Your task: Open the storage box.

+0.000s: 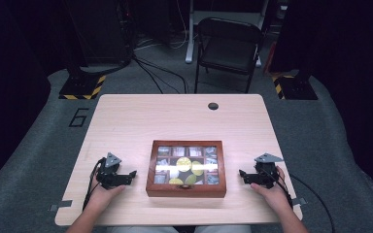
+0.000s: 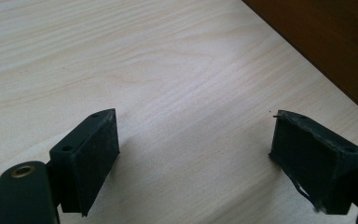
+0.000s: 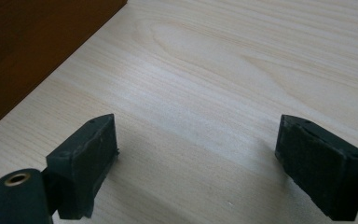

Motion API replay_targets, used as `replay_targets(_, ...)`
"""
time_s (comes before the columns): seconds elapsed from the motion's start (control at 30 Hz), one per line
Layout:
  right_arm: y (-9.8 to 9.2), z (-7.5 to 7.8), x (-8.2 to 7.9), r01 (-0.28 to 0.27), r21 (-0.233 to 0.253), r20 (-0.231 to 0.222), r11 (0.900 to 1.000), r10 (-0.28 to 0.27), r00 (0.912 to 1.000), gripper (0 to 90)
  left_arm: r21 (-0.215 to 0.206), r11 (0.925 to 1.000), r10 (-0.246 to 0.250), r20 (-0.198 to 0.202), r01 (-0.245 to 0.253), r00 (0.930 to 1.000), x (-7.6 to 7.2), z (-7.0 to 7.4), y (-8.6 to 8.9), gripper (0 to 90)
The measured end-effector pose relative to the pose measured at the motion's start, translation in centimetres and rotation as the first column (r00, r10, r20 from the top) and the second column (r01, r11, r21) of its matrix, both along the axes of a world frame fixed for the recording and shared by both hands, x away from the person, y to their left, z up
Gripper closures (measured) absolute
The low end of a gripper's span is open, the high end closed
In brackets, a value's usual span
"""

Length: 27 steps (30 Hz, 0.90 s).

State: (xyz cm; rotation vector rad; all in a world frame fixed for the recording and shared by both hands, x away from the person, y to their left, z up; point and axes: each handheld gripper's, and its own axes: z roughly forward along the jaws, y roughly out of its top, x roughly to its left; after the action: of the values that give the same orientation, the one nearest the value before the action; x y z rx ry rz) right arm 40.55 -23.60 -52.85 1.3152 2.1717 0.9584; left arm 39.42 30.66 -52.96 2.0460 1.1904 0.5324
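- The wooden box [image 1: 186,187] sits on the near half of the table [image 1: 175,116], between my two grippers, with its glass lid shut and small packets visible in the compartments underneath.
- My left gripper [image 1: 132,174] rests low on the table just beside the box's left wall, jaws pointing toward it, not touching.
- In the left gripper view my left gripper [image 2: 193,154] has its jaws spread wide with only bare tabletop between them; the box's dark wall [image 2: 326,42] shows at the upper right, clear of both jaws.
- My right gripper [image 1: 242,173] mirrors it near the box's right wall, a little gap left between.
- In the right gripper view my right gripper [image 3: 196,154] also stands wide open and empty, the box [image 3: 32,46] filling the upper left corner.
- Nothing lies between either gripper and the box.
- Beyond the table stand a folding chair [image 1: 228,46] and cables [image 1: 150,68] on the floor, well apart from the work.
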Motion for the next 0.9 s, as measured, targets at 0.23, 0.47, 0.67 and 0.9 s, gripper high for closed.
replay_targets(0.23,0.00,0.00,0.00,0.000,0.000,0.000,1.000,0.000,1.0000,12.2,0.002,1.0000,-0.008,-0.004,0.008,1.0000,-0.09,0.03,-0.04,15.1)
replay_targets(0.47,0.00,0.00,0.00,0.000,0.000,0.000,1.000,0.000,1.0000,12.2,-0.002,1.0000,-0.002,-0.003,0.002,1.0000,-0.09,0.01,-0.08,15.3)
replay_targets(0.67,0.03,0.04,-0.15,0.000,0.002,-0.004,1.000,0.000,1.0000,14.6,-0.001,1.0000,0.001,-0.002,-0.001,1.0000,-0.11,0.02,-0.08,15.7)
replay_targets(0.9,-0.04,0.08,-0.28,0.002,0.005,0.005,1.000,-0.002,1.0000,19.0,-0.011,0.9998,0.018,0.009,-0.018,0.9998,-0.15,-0.03,-0.05,17.9)
